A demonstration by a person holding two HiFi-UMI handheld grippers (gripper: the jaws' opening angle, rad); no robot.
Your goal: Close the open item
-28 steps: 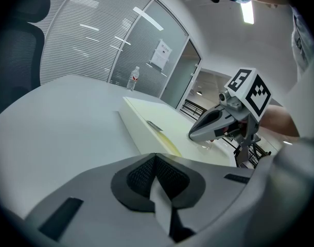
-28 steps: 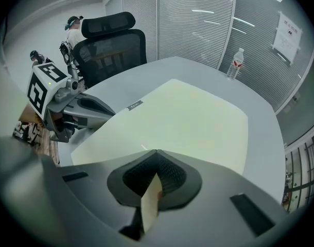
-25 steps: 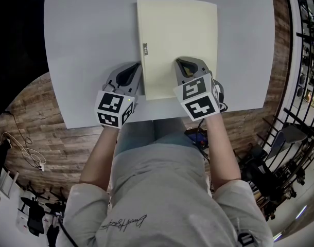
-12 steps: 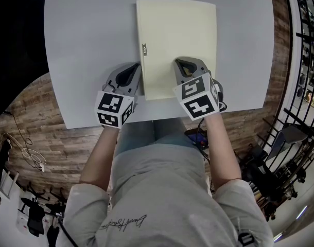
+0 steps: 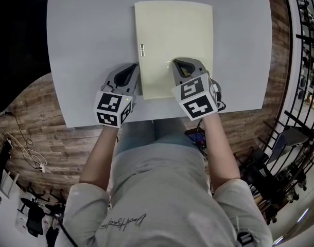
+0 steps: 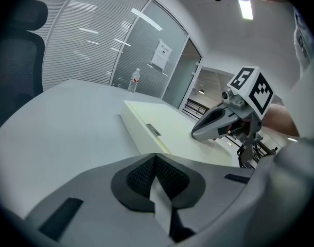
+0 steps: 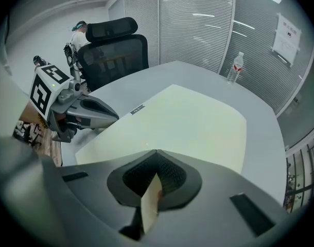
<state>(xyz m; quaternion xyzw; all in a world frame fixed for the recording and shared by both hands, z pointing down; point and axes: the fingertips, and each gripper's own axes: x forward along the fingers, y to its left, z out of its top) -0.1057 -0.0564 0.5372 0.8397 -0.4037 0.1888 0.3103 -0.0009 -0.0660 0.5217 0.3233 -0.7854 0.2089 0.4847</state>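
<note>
Folder [image 5: 173,40] (flat) under right gripper [image 5: 184,62]

Folder [image 5: 175,40] on table [image 5: 85,45], bottle [image 7: 234,67] behind it.

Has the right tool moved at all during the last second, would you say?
No. The right tool sits over the folder's near end, as far from the table's near edge as before.

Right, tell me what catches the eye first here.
A pale yellow folder lies flat and shut on the grey table. Two grippers with marker cubes sit at its near end: the left gripper beside its left edge, the right gripper over its cover, both with jaws together.
</note>
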